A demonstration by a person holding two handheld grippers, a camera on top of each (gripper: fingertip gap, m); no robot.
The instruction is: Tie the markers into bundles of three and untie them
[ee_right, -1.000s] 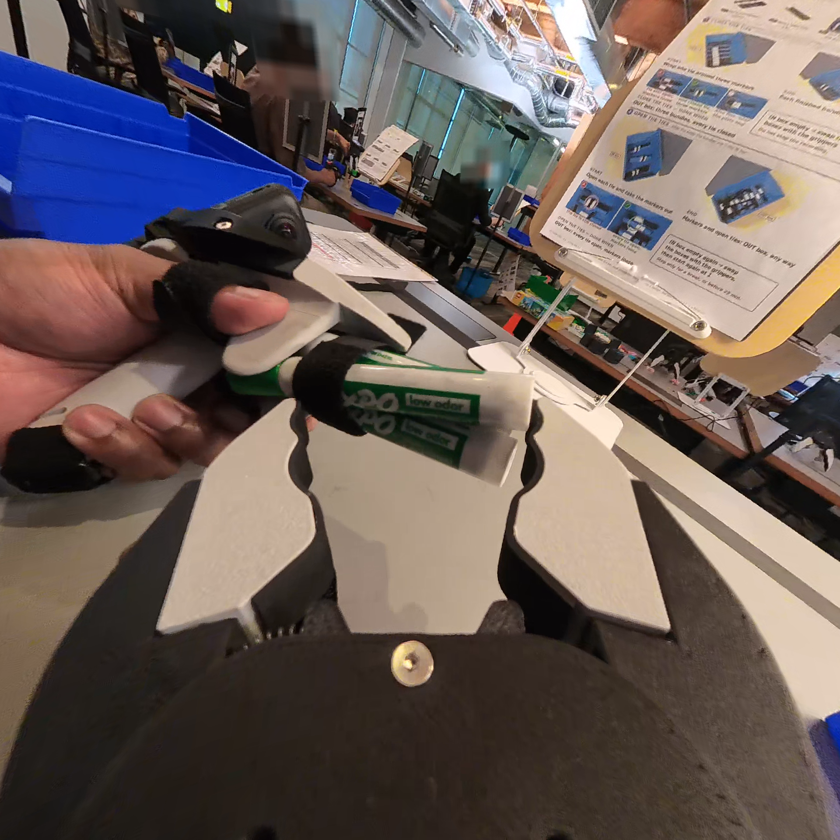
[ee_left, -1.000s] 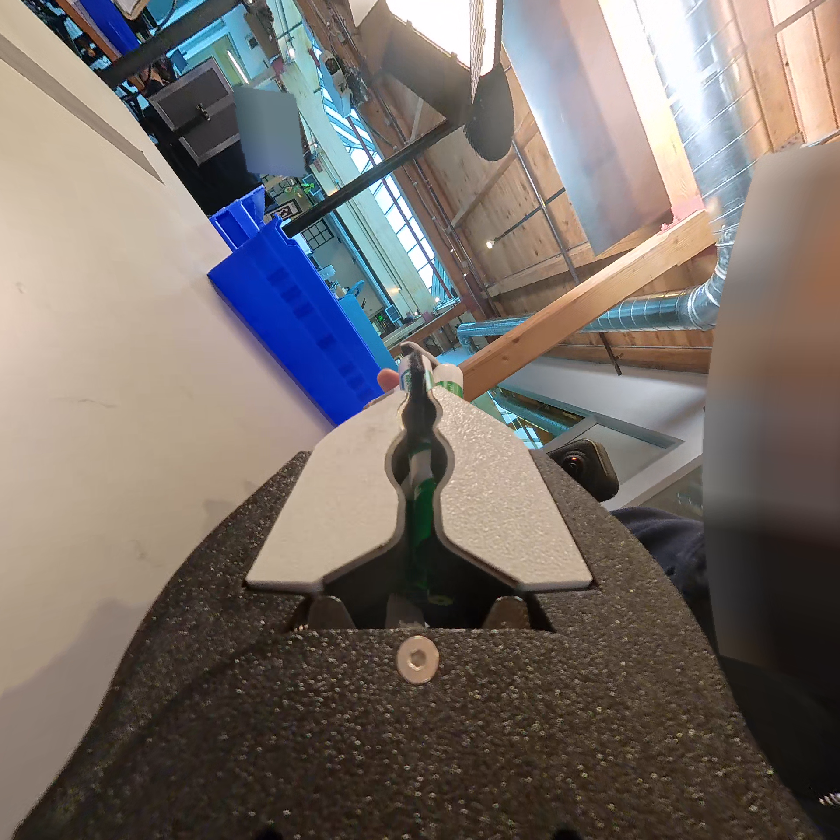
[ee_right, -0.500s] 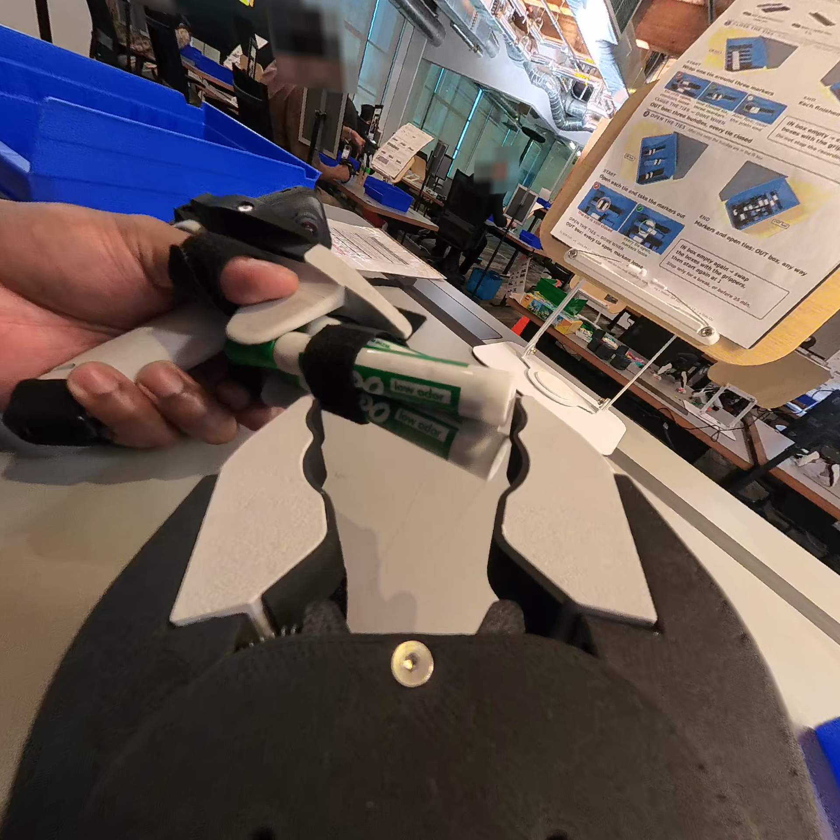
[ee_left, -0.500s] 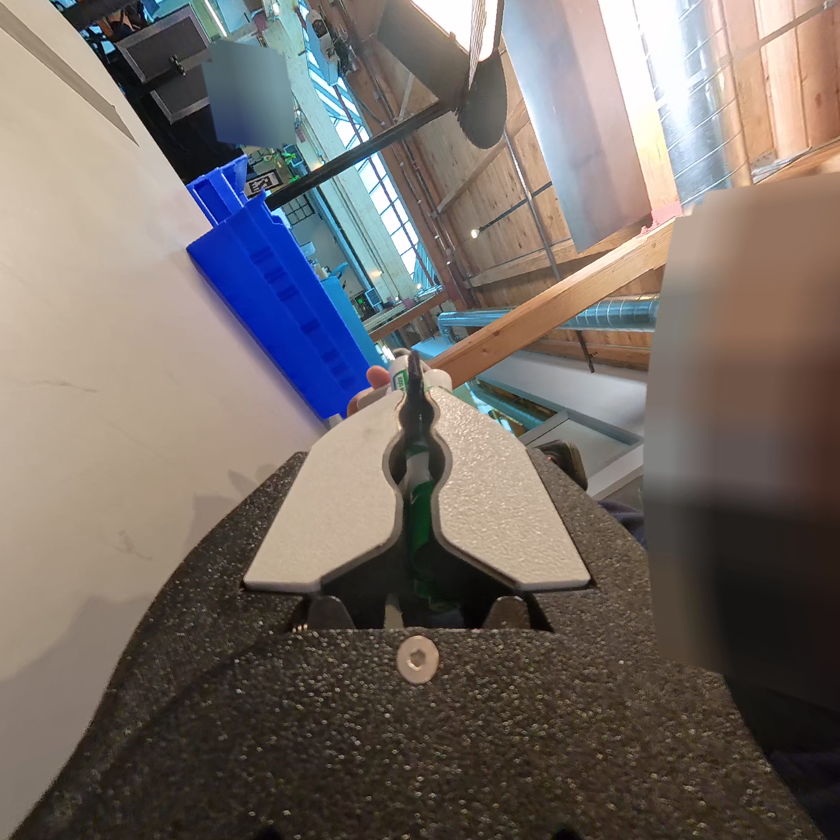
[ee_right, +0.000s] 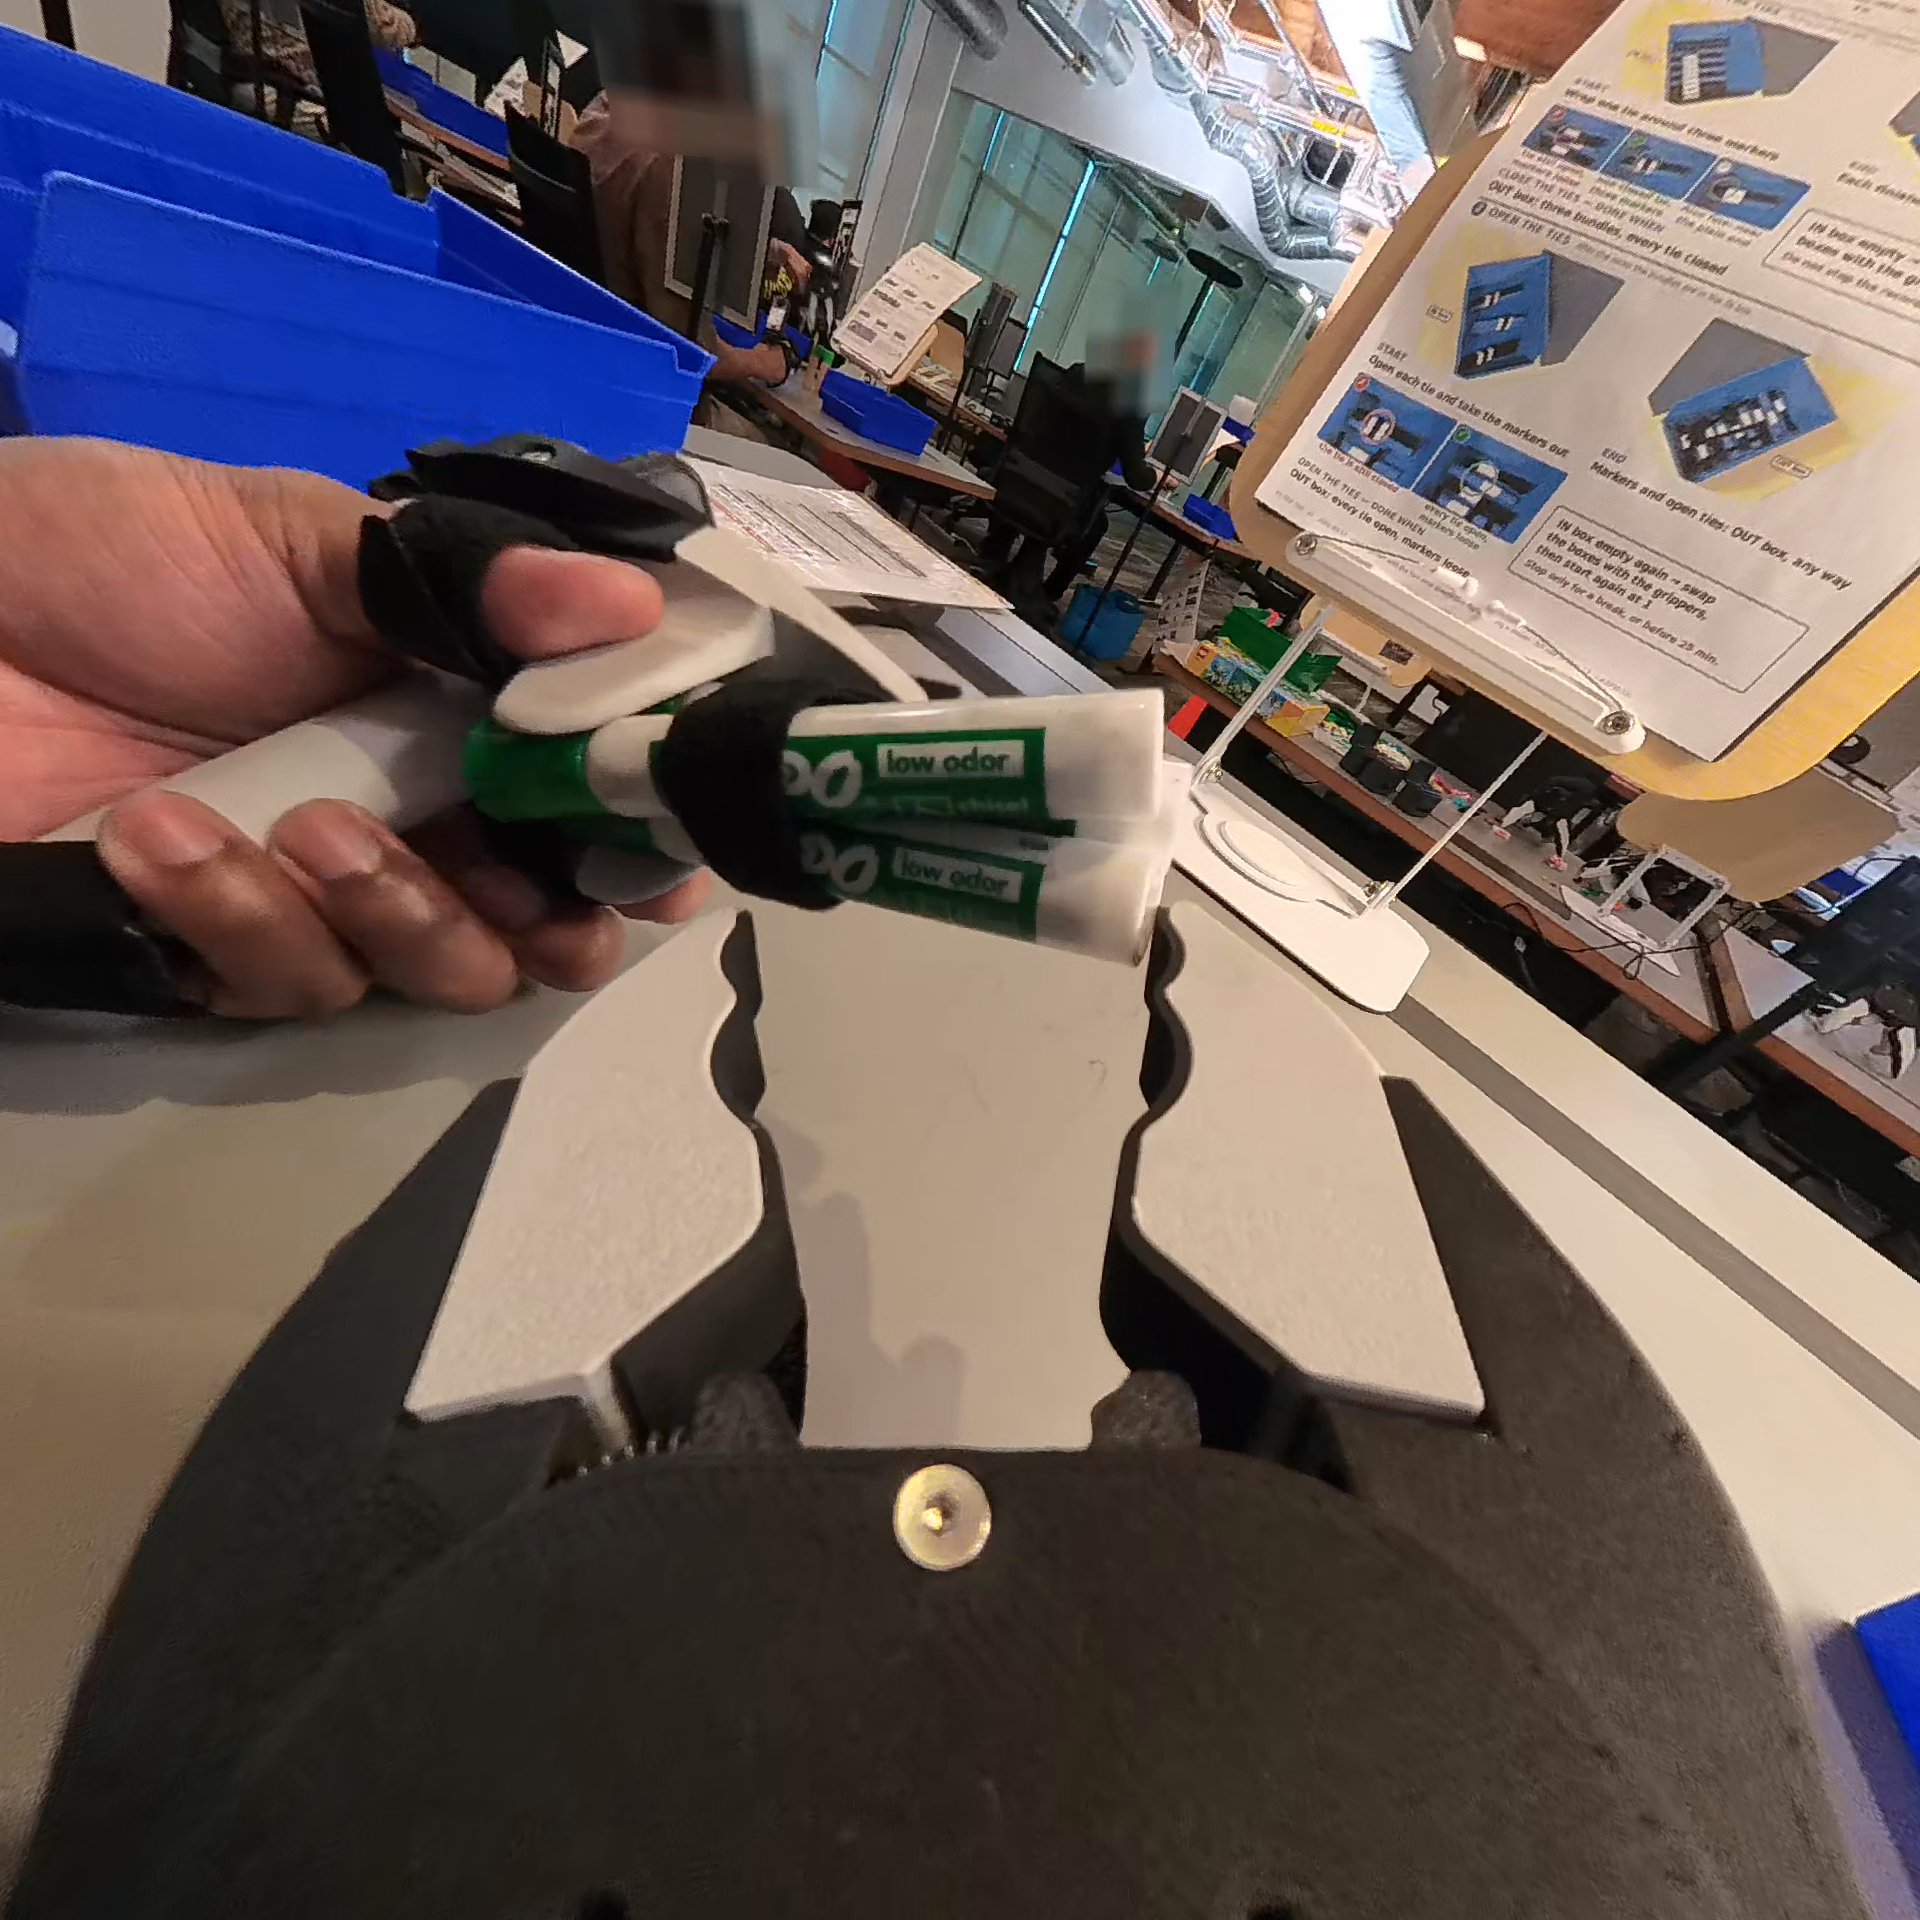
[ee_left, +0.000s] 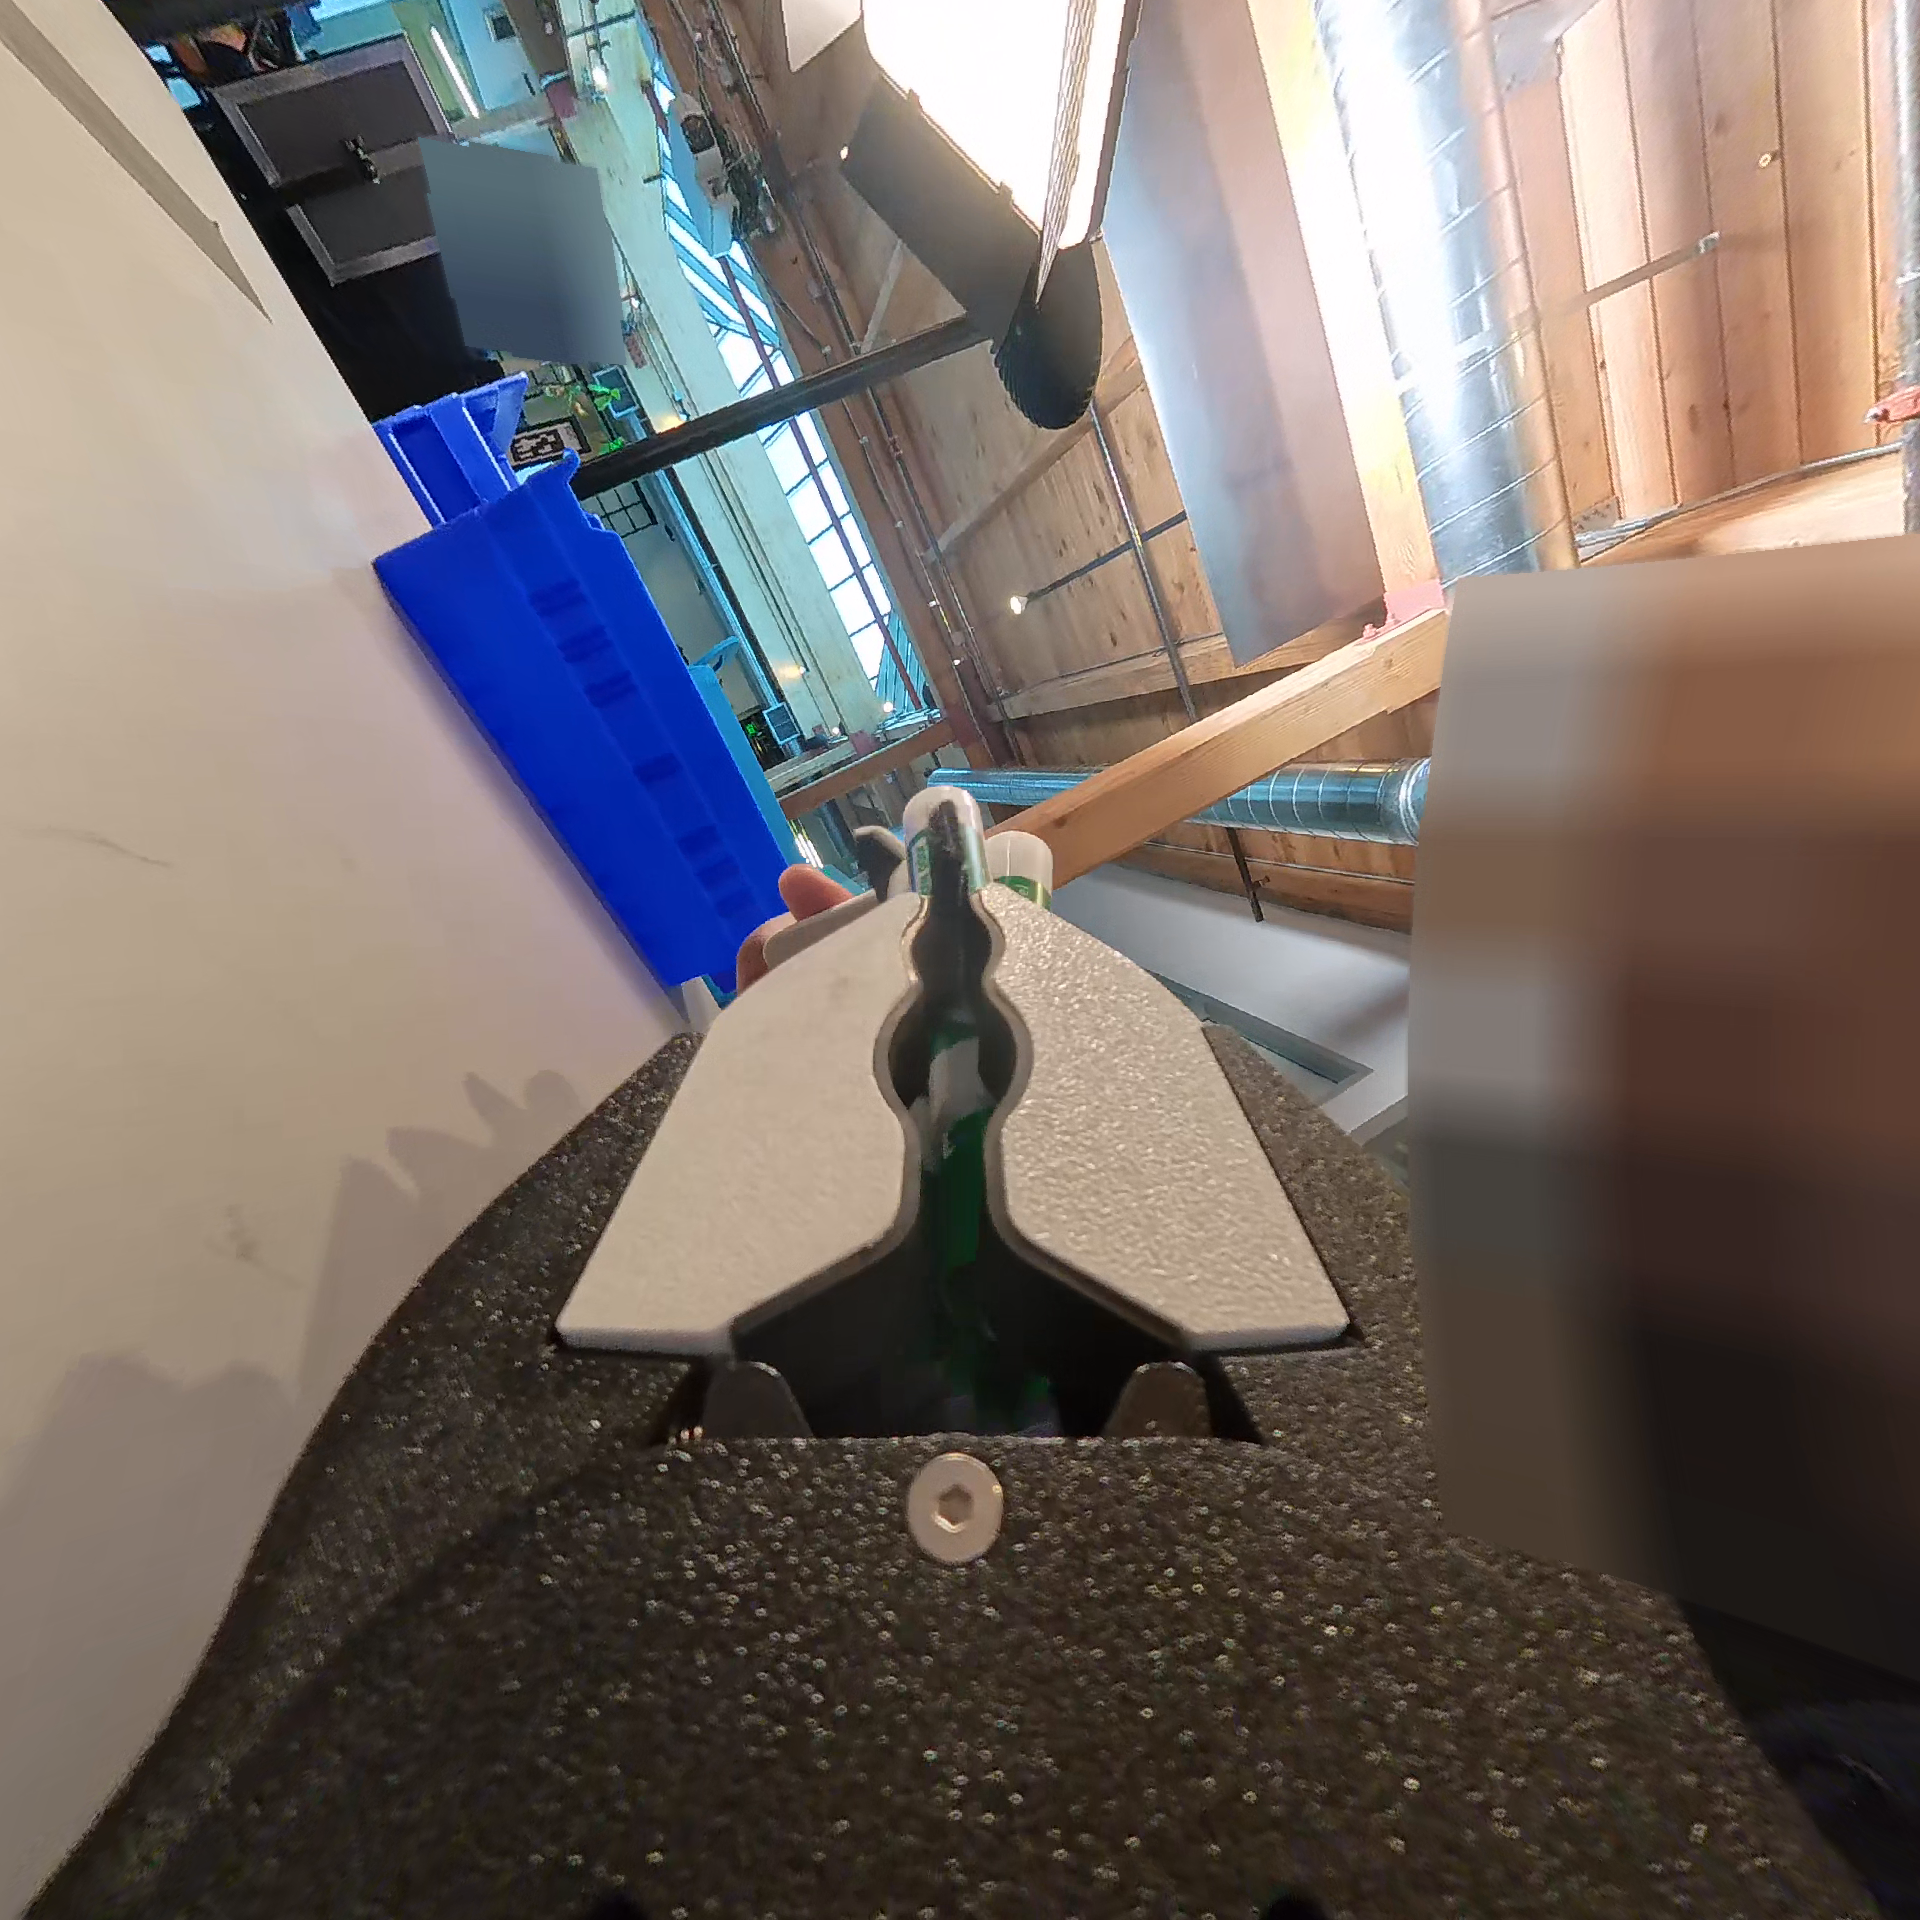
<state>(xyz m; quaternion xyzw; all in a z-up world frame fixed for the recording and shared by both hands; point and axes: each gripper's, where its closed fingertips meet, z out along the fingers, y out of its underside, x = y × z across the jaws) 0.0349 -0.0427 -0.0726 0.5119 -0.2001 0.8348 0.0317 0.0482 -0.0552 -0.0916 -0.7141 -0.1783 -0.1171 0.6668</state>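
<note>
The right gripper [ee_right: 951,935] has narrowed its jaws and drawn closer around the free end of the bundle of green markers [ee_right: 935,821], yet no pad presses on it; a grasp looks near. The left gripper [ee_left: 951,914], tilted on its side above the worktop [ee_right: 935,1143], stays clamped on the black tie [ee_right: 738,800], holding the bundle aloft.

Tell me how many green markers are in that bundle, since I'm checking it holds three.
2 markers show clearly: upper marker and lower marker, stacked inside the black tie, held out by the left gripper above the open right gripper. A third may be hidden behind them.
</note>
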